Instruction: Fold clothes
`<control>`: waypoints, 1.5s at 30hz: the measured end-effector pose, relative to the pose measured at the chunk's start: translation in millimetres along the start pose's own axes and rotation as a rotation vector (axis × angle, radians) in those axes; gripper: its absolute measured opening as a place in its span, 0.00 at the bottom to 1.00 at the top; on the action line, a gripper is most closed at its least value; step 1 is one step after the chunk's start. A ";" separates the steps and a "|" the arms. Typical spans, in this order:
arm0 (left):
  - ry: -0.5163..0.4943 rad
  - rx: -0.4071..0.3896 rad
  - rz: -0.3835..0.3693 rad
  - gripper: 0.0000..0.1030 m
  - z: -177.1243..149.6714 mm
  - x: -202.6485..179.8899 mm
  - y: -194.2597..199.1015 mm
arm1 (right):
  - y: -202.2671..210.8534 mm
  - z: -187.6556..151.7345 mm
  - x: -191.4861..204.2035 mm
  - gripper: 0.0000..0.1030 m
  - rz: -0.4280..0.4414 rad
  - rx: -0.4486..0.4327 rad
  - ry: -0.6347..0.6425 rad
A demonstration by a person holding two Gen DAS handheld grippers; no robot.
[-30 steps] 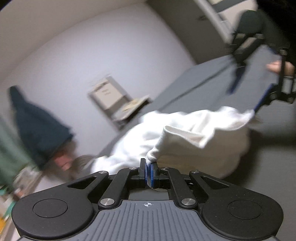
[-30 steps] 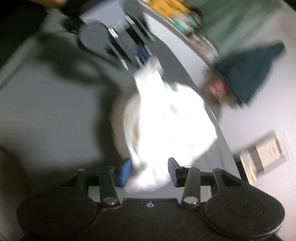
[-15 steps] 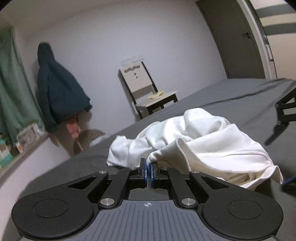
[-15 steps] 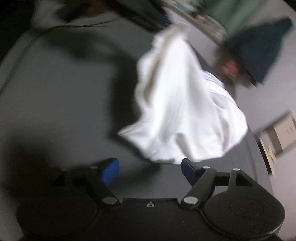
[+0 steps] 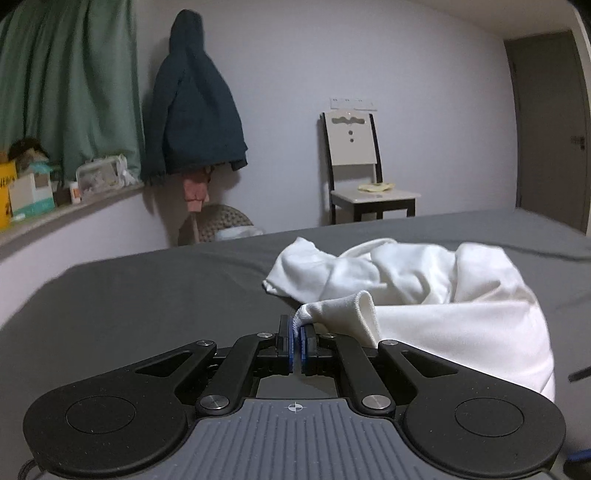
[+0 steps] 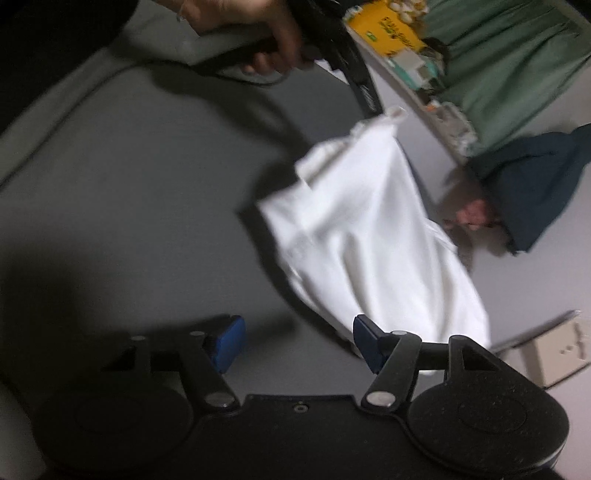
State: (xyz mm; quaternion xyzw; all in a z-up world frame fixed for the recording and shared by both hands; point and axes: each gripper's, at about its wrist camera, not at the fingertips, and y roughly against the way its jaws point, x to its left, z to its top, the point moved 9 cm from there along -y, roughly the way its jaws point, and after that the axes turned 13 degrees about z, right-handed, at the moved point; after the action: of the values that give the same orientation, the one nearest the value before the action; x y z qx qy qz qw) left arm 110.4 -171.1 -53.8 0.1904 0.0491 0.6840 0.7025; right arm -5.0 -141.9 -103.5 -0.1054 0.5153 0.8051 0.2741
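White garment (image 5: 436,295) lies bunched and crumpled on the grey bed (image 5: 147,295), not folded, one ribbed hem edge pinched in the left gripper (image 5: 296,338), whose blue fingers (image 5: 291,345) are closed tight on that edge with barely any gap. From the left fingers the cloth runs ahead and to the right, a loose heap with no flat panel visible. In the right wrist view the same garment (image 6: 369,236) stretches diagonally, long axis from the held corner near the person's hand (image 6: 258,33) down toward the right gripper (image 6: 299,347). Right gripper is spread wide and holds nothing; its right finger (image 6: 365,345) sits just at the lower edge of the cloth, left finger over bare bed. The right gripper looks nearest to the free lower end, so likely a second grasp there to pull the garment taut and spread it, but that is a guess; the view is motion-blurred. Bed surface is soft and flat, with free space to the left of the heap. Room: green curtain (image 5: 66,85), dark jacket (image 5: 192,107) hanging on the wall, chair (image 5: 362,173) against the far wall, cluttered ledge (image 5: 55,192), door at right.
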 end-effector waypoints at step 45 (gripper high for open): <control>0.127 0.001 0.166 0.04 -6.6 36.7 -25.6 | 45.2 -32.7 -129.5 0.07 -0.288 -0.044 -0.375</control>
State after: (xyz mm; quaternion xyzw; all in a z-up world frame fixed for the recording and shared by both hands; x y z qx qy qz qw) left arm 134.5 -133.6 -61.5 0.1507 0.0779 0.7505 0.6388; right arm 73.6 -228.4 -24.6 -0.0324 0.4171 0.7743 0.4749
